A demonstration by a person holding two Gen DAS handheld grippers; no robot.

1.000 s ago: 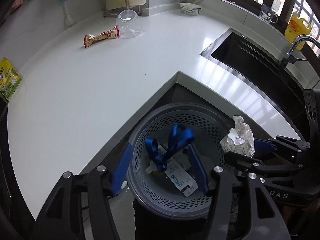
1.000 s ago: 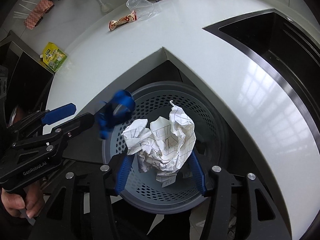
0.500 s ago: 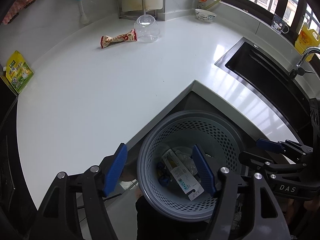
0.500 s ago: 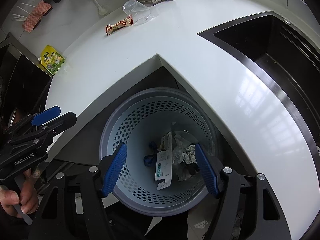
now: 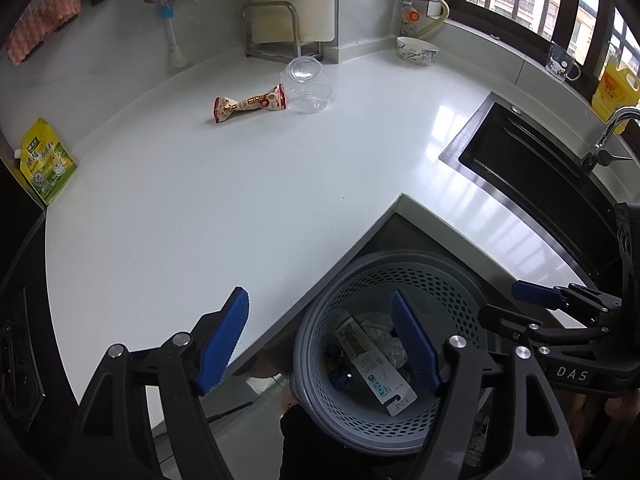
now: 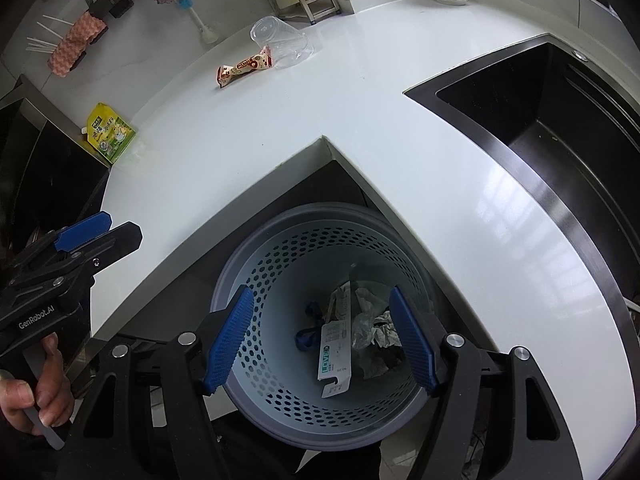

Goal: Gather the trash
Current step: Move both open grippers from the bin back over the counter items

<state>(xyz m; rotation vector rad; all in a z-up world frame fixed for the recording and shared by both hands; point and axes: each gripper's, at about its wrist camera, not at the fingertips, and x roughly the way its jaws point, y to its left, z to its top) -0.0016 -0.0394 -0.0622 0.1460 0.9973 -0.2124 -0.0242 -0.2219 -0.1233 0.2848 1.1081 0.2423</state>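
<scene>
Left wrist view shows the left tongs [image 5: 320, 338] released and holding nothing, their blue pads spread wide, one over the near edge of the white tabletop [image 5: 248, 200] and one over the grey perforated trash basket [image 5: 452, 280] that stands below the inner corner of the tabletop. In the basket lie a white LOVEO packaging card [image 5: 376, 368], crumpled paper [image 5: 384, 344] and a blue strap [image 5: 338, 376]. Right wrist view looks straight down into the same basket [image 6: 280, 264], with the right tongs [image 6: 320, 340] also released and empty, pads parted to either side of the card [image 6: 334, 350], the crumpled paper [image 6: 374, 336] and the strap [image 6: 306, 334]. Trash left on the tabletop sits at the far side: a twisted red-and-cream snack wrapper [image 5: 250, 106] touching a clear plastic cup [image 5: 306, 86] that lies on its side, and a yellow-green sachet [image 5: 44, 166] at the far left edge. A dark sink [image 5: 532, 184] is set into the tabletop on the right, with a patterned bowl [image 5: 417, 50] near the far wall.
</scene>
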